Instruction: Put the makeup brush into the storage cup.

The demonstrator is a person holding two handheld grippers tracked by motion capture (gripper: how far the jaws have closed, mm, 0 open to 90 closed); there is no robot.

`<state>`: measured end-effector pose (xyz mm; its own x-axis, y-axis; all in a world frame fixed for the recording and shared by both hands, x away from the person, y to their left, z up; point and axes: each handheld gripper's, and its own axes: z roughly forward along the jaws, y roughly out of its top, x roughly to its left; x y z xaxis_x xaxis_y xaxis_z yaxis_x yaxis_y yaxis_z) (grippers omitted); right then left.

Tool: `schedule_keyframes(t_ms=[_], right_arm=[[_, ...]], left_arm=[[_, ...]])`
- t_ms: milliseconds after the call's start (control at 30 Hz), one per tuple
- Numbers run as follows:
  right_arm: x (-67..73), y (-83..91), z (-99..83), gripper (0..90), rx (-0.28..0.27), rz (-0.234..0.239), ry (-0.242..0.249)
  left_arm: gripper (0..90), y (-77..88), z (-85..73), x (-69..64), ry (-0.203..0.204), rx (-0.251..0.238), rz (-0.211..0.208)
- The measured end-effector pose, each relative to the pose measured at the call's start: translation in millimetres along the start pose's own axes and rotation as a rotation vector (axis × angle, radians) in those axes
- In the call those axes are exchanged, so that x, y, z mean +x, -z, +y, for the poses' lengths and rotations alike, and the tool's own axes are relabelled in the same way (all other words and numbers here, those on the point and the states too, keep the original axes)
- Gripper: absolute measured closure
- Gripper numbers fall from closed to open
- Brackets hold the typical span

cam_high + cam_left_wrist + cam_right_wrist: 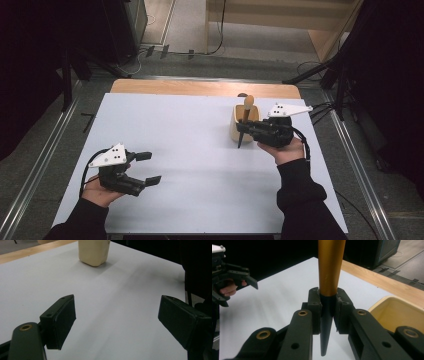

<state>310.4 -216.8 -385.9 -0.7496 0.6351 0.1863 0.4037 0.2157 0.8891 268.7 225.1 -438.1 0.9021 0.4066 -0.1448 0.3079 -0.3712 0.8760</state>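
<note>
My right gripper is shut on a utensil that has a rounded wooden handle and a tapered black lower end. The utensil stands nearly upright, its black tip just left of a cream, square-sided holder at the table's right rear. In the right gripper view the pads clamp the utensil where the wood meets the black part, with the holder open-topped at the right. My left gripper rests open at the front left with nothing between its jaws. The left gripper view shows the holder far ahead.
A white board covers the table, with a wooden strip showing along its far edge. Dark stands and cables sit beyond the right rear corner. The floor around the table is grey.
</note>
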Motion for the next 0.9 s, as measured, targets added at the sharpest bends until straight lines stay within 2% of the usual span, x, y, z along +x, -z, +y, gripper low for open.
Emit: schedule_keyframes(t_ms=[900], right_arm=[[-23.2,10.0,42.2,78.7,-0.035,-0.080,0.003]], left_arm=[[15.3,-0.4,-0.6,-1.0,-0.003,0.004,0.006]])
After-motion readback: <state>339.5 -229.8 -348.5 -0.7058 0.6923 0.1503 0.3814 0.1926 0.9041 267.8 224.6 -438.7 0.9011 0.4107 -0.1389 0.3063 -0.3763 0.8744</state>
